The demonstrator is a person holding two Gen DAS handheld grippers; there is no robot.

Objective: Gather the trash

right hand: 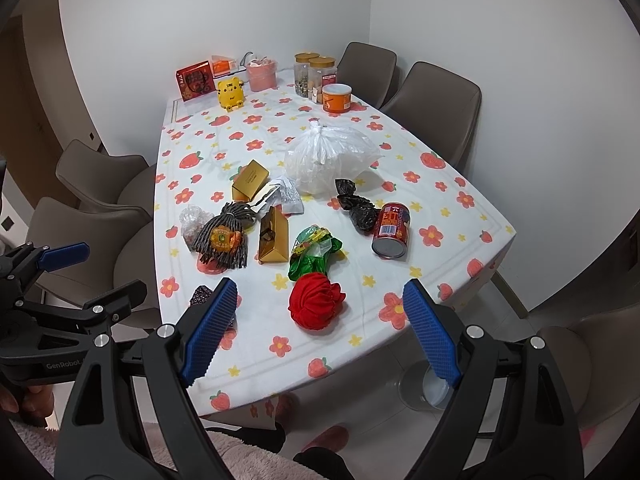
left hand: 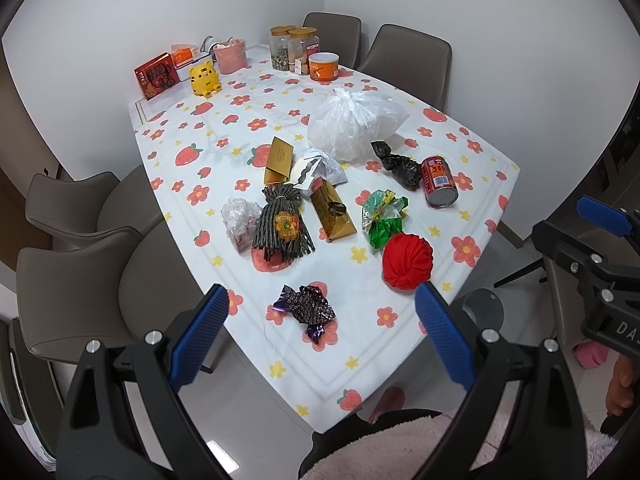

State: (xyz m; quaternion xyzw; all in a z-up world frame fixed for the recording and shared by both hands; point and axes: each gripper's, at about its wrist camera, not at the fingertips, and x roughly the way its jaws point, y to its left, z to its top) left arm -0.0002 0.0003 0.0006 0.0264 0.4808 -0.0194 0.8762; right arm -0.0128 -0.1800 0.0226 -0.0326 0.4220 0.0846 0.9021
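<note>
Both grippers are held spread and empty above the near edge of the table, with no trash yet taken.

The left gripper (left hand: 322,332) is seen with its jaws wide apart and nothing between them; a dark purple patterned wrapper (left hand: 305,309) lies just ahead of it on the flowered tablecloth (left hand: 248,280). The right gripper (right hand: 316,332) is likewise spread and bare, and a red crumpled ball (right hand: 315,305) lies just ahead between its fingers. Farther out are found a green foil wrapper (right hand: 314,252), a gold box (right hand: 273,241), a red can (right hand: 392,231) on its side and a tied white plastic bag (right hand: 330,158). The collecting is judged to be at its start. A descent onto the nearest piece and a closing of the jaws would be called for next; no bin is plainly shown.
</note>
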